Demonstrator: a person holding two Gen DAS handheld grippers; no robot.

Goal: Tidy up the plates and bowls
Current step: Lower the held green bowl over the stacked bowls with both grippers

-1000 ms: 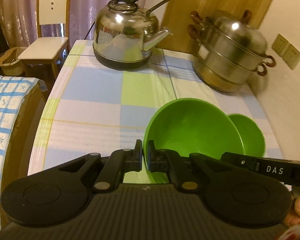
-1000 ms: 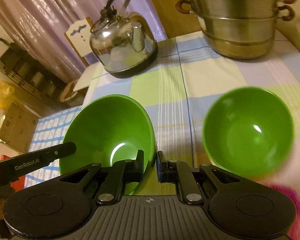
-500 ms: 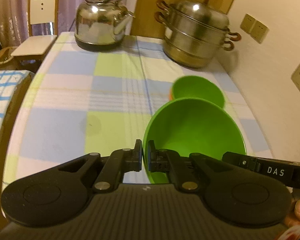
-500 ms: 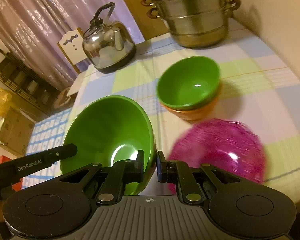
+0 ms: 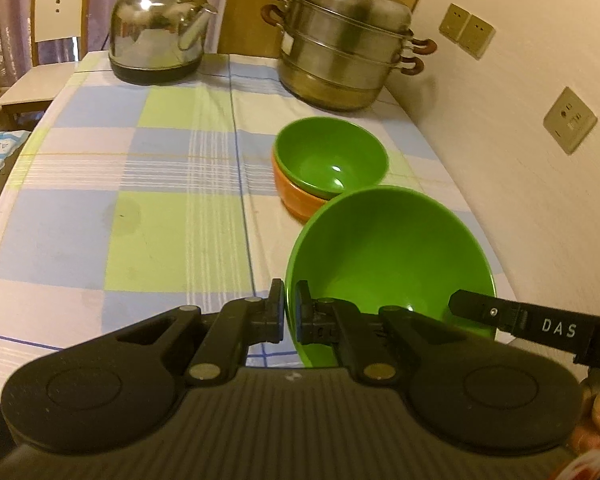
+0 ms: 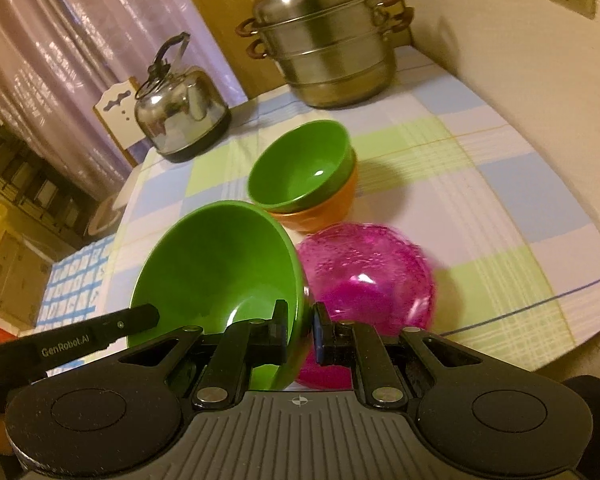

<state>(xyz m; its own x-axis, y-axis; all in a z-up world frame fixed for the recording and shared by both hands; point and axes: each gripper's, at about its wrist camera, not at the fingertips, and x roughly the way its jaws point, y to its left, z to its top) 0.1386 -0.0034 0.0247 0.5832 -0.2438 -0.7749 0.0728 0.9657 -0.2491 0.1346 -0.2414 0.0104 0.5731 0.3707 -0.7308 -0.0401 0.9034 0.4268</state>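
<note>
A large green bowl (image 5: 388, 256) hangs above the checked tablecloth, held from both sides. My left gripper (image 5: 289, 312) is shut on its left rim, and my right gripper (image 6: 302, 322) is shut on the right rim of the large green bowl (image 6: 220, 268). Behind it on the table a smaller green bowl (image 5: 332, 158) is nested in an orange bowl (image 5: 296, 200); the right wrist view also shows the smaller green bowl (image 6: 300, 164) and the orange bowl (image 6: 320, 212). A pink translucent bowl (image 6: 372, 276) sits just right of the held one, partly under it.
A steel kettle (image 5: 160, 28) and a stacked steel steamer pot (image 5: 340, 44) stand at the table's far end. The wall with sockets (image 5: 568, 120) runs close along the right. A white chair (image 5: 56, 12) stands beyond the far left corner.
Both grippers have carried the large green bowl back toward the near end of the table. The nested green and orange bowls and the pink bowl have come into view.
</note>
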